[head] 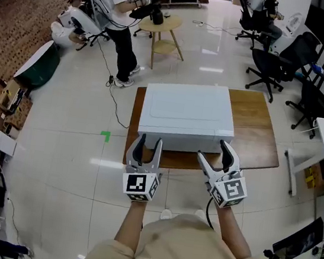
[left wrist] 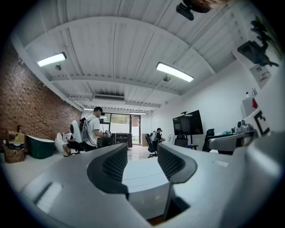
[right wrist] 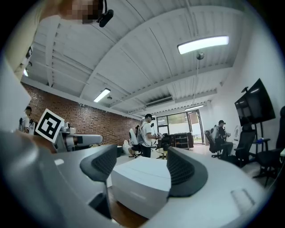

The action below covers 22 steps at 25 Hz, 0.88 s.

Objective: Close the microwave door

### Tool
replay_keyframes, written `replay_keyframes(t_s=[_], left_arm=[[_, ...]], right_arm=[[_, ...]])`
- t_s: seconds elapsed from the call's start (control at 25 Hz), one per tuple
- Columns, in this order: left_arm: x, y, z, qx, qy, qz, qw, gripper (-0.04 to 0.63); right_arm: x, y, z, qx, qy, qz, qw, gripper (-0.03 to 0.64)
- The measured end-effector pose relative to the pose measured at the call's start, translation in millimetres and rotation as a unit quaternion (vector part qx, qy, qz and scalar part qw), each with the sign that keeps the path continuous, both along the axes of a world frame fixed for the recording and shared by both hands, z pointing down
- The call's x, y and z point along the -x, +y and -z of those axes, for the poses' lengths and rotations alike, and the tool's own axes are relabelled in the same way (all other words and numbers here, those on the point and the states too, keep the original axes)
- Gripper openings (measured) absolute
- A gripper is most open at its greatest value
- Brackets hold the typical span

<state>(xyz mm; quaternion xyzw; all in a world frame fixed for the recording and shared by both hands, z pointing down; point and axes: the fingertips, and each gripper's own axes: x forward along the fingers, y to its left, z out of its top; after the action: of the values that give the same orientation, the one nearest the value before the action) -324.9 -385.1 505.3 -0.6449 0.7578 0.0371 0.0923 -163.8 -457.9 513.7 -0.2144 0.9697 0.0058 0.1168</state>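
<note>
- Microwave (head: pixel 188 114): a white box standing on the wooden worktop (head: pixel 258 127), its front face turned toward the person. No door leaf is seen swung out from the body in any view. The front edge reads as one flush line, so the door is judged to be already shut.
- Left hand-held gripper (head: pixel 150 140): held just in front of the microwave's left front corner and apart from it. The jaws are spread, and the left gripper view shows nothing between them, only the top of the microwave (left wrist: pixel 142 182) beyond.
- Right hand-held gripper (head: pixel 212 150): held near the right part of the front face, jaws likewise spread and empty. The right gripper view looks past them onto the microwave (right wrist: pixel 142 178) and a strip of worktop below.
- Step in hand: judged to be the end of the task, with neither tool touching the appliance.
- Next move: if the latch needs checking, a light push with one jaw tip against the front face on the side away from the hinge would do. The hinge side cannot be made out. Otherwise both tools only need to draw clear of the worktop.
</note>
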Motion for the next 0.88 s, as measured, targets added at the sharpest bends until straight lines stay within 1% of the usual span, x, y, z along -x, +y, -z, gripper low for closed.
replay_keyframes(t_s=[0.12, 0.2, 0.32, 0.48, 0.64, 0.76, 0.88], left_arm=[[-1, 18, 5, -0.004, -0.021, 0.013, 0.9997, 0.224], [0, 24, 1, 0.001, -0.031, 0.015, 0.9994, 0.251], [4, 28, -12, 0.014, -0.033, 0.013, 0.9993, 0.296], [-1, 31, -10, 0.014, -0.032, 0.011, 0.9993, 0.32], [5, 44, 1, 0.004, -0.042, 0.0, 0.9991, 0.333], [25, 62, 4, 0.007, -0.034, -0.006, 0.9994, 0.333], [60, 95, -4, 0.037, -0.02, -0.02, 0.9989, 0.333]], right_arm=[[5, 3, -5, 0.008, 0.005, 0.006, 1.0, 0.339], [9, 8, -5, 0.008, 0.008, 0.011, 1.0, 0.339], [16, 14, -5, 0.005, 0.011, 0.018, 1.0, 0.339], [21, 19, -3, 0.006, 0.021, 0.025, 0.999, 0.339], [35, 36, -3, 0.007, 0.029, 0.025, 0.999, 0.339], [56, 59, -2, 0.004, 0.041, 0.021, 0.999, 0.339], [95, 96, -4, 0.001, 0.059, 0.016, 0.998, 0.339]])
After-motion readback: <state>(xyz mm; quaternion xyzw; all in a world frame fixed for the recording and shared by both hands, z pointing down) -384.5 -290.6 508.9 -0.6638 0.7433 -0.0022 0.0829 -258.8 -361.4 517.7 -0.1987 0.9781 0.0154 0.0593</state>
